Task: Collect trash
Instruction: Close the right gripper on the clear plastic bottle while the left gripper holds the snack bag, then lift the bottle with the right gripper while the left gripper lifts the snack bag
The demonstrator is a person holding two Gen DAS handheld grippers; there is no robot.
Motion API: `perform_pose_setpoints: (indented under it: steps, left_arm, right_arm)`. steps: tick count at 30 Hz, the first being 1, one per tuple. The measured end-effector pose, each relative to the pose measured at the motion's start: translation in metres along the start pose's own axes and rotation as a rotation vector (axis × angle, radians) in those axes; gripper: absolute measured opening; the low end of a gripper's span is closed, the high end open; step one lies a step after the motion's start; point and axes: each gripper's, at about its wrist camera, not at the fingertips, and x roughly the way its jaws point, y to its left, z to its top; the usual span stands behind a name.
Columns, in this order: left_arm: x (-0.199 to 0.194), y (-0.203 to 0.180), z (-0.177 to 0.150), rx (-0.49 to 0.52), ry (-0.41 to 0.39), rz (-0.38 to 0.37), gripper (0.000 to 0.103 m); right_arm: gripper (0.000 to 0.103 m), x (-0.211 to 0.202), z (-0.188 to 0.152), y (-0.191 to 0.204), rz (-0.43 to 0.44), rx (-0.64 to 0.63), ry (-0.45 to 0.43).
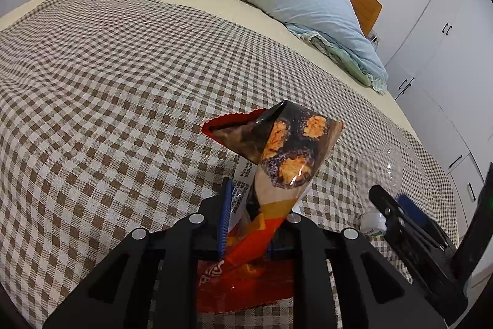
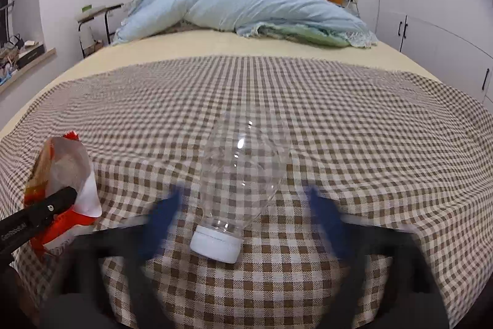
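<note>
Left wrist: left gripper (image 1: 251, 224) pinching snack wrapper (image 1: 277, 156), long axis pointing up and ahead of the fingers.

Right wrist: right gripper (image 2: 243, 224) spread, blurred, around clear bottle (image 2: 243, 174) lying on checked blanket (image 2: 369, 128), white cap (image 2: 214, 247) nearest, base pointing away.

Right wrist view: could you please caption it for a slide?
Right tool straddles a clear bottle lying on the checked bedspread.

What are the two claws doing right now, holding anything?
Left gripper: shut on the snack bag.
Right gripper: open, either side of the clear plastic bottle, not gripping it.
</note>
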Motion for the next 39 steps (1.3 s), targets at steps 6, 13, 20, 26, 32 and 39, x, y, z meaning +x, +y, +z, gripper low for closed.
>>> perform_pose_setpoints:
  steps: [6, 13, 20, 26, 32, 39]
  left_arm:
    - [0.003, -0.005, 0.001, 0.007, 0.000, -0.006, 0.015]
    - [0.003, -0.005, 0.001, 0.012, -0.001, -0.007, 0.015]
    - [0.004, -0.007, -0.002, 0.031, -0.007, -0.008, 0.015]
    - [-0.003, -0.006, -0.010, 0.045, -0.030, -0.022, 0.015]
    - [-0.017, 0.001, -0.018, 0.043, -0.057, -0.037, 0.015]
    - [-0.047, 0.010, -0.030, 0.082, -0.117, -0.044, 0.015]
  right_arm:
    - [0.050, 0.003, -0.002, 0.000, 0.031, -0.001, 0.037]
    - [0.050, -0.004, -0.005, 0.000, 0.022, 0.007, -0.001]
    - [0.049, -0.015, -0.006, 0.000, 0.010, 0.003, -0.063]
    - [0.049, -0.031, -0.008, 0.000, -0.032, -0.007, -0.141]
    - [0.049, -0.048, -0.016, -0.002, -0.078, -0.018, -0.203]
    - [0.049, -0.065, -0.030, 0.004, -0.102, -0.070, -0.238]
